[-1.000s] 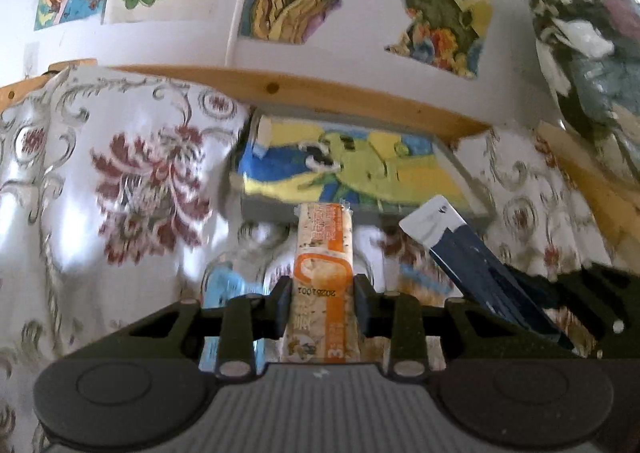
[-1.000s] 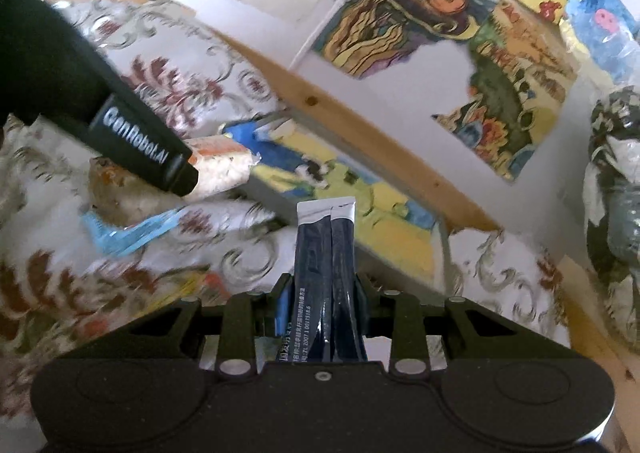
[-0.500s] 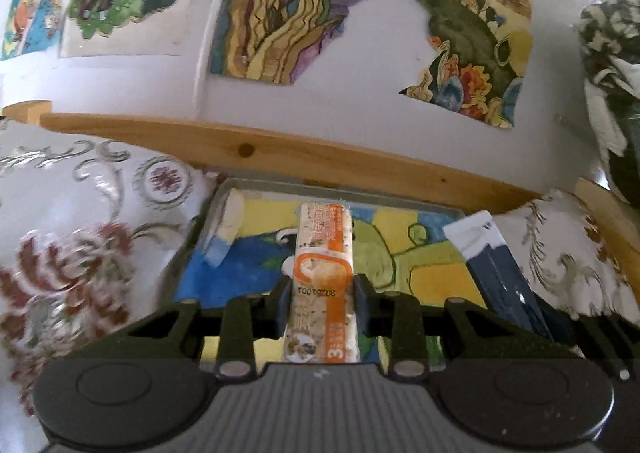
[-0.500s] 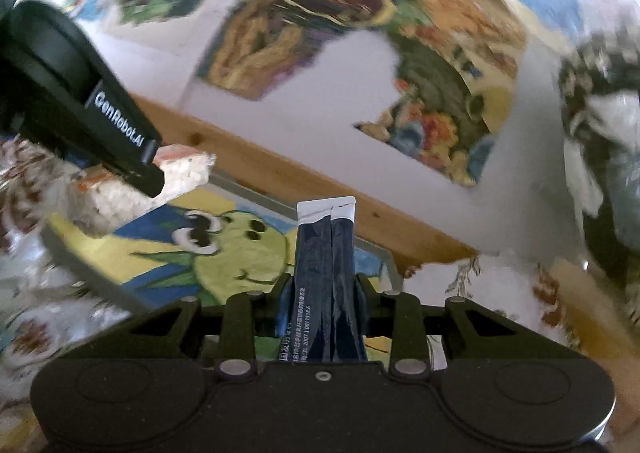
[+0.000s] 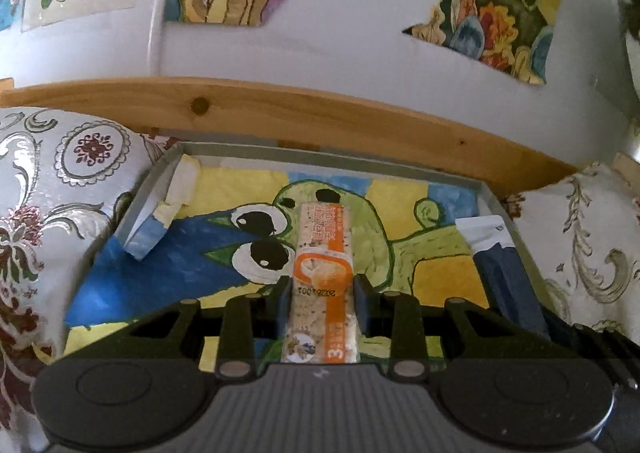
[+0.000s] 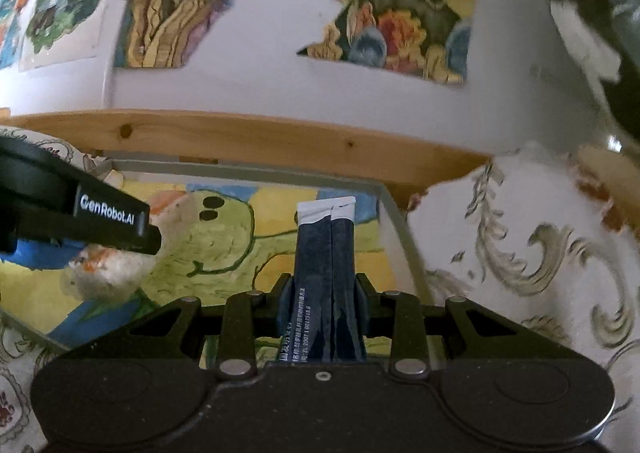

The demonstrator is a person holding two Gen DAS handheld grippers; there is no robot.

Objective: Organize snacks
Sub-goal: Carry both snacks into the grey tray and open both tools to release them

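Left wrist view: the left gripper (image 5: 322, 293) has its jaws closed narrowly on an orange-and-white snack bar (image 5: 322, 273), which stands lengthwise between them and points toward 12 o'clock; the bar hangs over a shallow grey tray (image 5: 152, 189) whose floor carries a painted green frog cartoon (image 5: 400, 249) on blue and yellow; at 3 o'clock a dark navy sachet (image 5: 500, 273) with a white top reaches in over the tray's right part, carried by the right gripper, of which only a black edge shows at the lower right corner; a silver floral cloth (image 5: 68, 181) lies on both sides of the tray; a wooden rail (image 5: 280, 113) runs behind it at 12 o'clock, below a white wall with torn paintings (image 5: 492, 1).

Right wrist view: the right gripper (image 6: 322, 293) has its jaws pressed narrowly on the dark navy sachet (image 6: 326, 265), upright between them, white end toward 12 o'clock, over the right part of the tray (image 6: 394, 221) near its right wall; at 9 o'clock the left gripper (image 6: 112, 225), lettered GenRobot.AI, holds the snack bar (image 6: 108, 273) above the frog cartoon (image 6: 216, 249); the bar looks blurred here; the two snacks are well apart; the floral cloth (image 6: 520, 253) fills 3 o'clock.
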